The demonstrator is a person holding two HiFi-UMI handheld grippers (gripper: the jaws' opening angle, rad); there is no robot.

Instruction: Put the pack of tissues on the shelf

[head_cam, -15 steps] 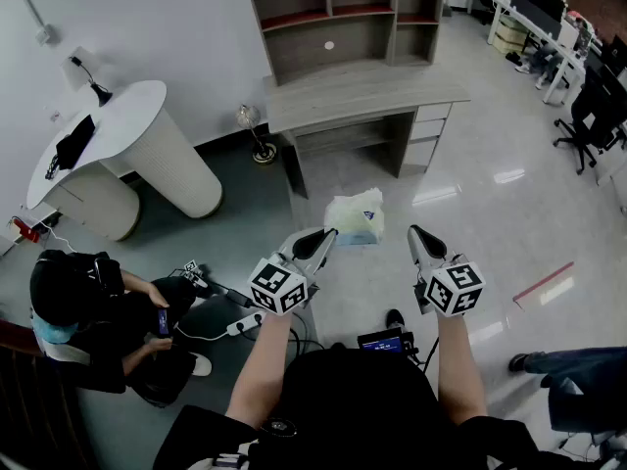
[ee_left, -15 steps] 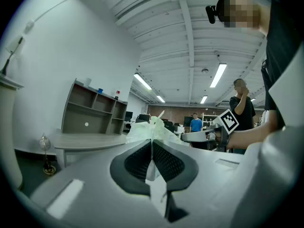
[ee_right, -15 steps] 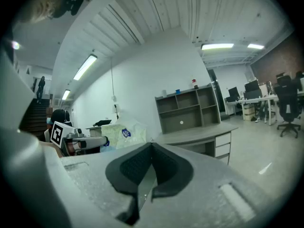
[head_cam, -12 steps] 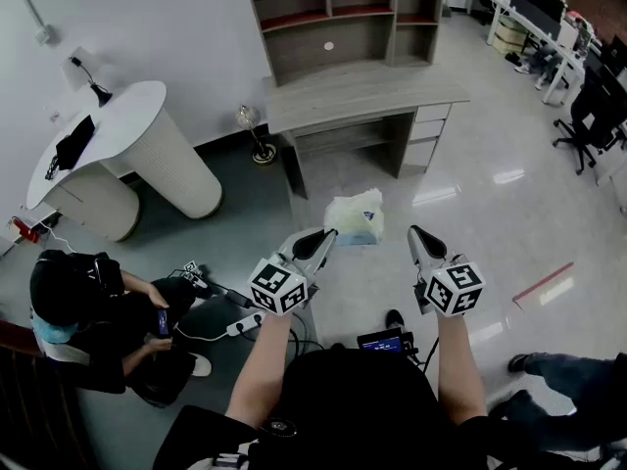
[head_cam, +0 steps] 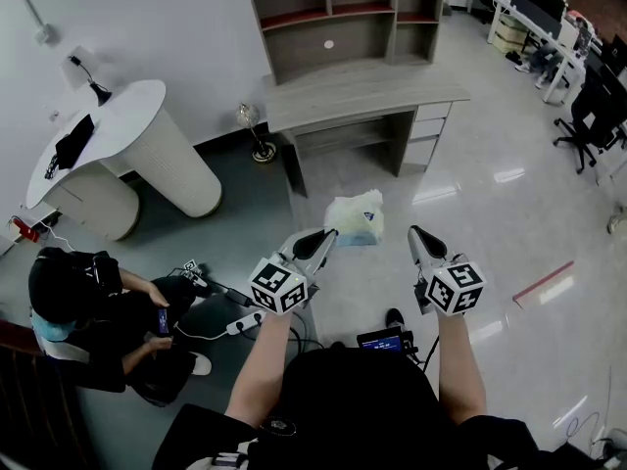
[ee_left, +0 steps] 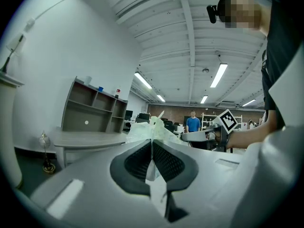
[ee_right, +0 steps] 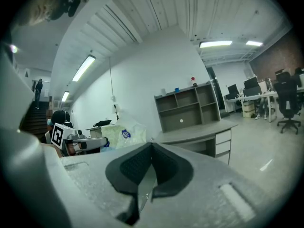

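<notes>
Tissue pack [head_cam: 355, 217] between tips of left tongs [head_cam: 330, 234]

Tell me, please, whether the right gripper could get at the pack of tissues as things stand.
Probably yes: the left gripper holds the pack of tissues out in front, beside the right gripper, with nothing between them. The right jaws are shut and would need opening first.

a grey desk [head_cam: 364, 92] stands against the white wall [head_cam: 167, 23] on glossy floor [head_cam: 490, 218].
</notes>
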